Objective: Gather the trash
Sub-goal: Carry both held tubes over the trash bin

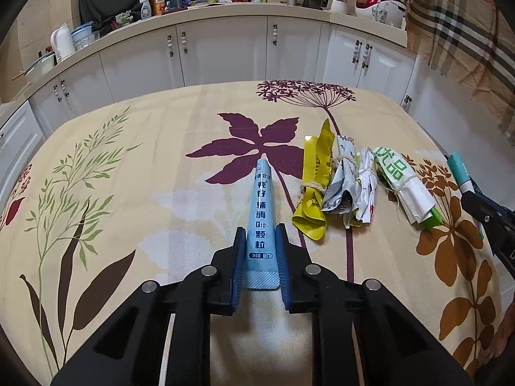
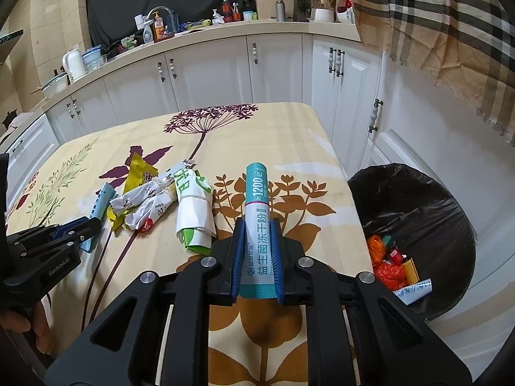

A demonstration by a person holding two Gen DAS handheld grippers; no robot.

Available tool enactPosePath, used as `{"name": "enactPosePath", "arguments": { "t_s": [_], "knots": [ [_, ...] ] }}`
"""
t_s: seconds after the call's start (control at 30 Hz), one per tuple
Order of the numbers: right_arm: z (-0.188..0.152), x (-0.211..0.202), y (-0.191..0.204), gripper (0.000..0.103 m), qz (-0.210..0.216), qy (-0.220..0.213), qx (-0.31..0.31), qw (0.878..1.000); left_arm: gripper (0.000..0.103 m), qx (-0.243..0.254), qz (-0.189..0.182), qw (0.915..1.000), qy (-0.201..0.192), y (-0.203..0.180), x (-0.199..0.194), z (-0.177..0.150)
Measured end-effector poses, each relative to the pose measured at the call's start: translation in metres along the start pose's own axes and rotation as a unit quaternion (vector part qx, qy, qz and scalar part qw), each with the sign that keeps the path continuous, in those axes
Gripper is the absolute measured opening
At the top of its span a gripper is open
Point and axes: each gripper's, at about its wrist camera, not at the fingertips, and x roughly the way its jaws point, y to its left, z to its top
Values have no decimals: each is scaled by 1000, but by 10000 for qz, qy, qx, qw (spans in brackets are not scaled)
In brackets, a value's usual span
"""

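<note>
I clench each claw on a sachet, the left claw (image 1: 260, 257) on the blue sachet (image 1: 262, 212), the right claw (image 2: 256, 251) on the teal sachet (image 2: 257, 225), ready for the bin (image 2: 450, 199) just beside the desk (image 2: 289, 128).

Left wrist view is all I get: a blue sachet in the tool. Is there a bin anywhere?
Observer: Yes, a bin with a black liner stands on the floor beside the table's right edge.
Operator: Anything in it?
Observer: Orange and red wrappers lie at the bottom.
Operator: What's the other tool carrying?
Observer: The right tool is shut on a teal-and-white sachet.
</note>
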Motion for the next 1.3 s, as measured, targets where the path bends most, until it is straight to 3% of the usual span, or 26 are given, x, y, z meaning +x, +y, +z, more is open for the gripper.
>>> {"name": "enactPosePath", "arguments": {
  "t_s": [0.43, 0.83, 1.3],
  "knots": [
    [-2, -17, -4, 15, -109, -160, 69, 9998, 19, 155, -24, 9983, -567, -11, -43, 2],
    [5, -42, -30, 15, -482, -420, 261, 9976, 19, 445, -529, 9935, -902, -52, -60, 15],
    [11, -57, -101, 15, -1284, -680, 730, 9867, 19, 964, -1180, 9813, -1178, -134, -57, 40]
  ]
}}
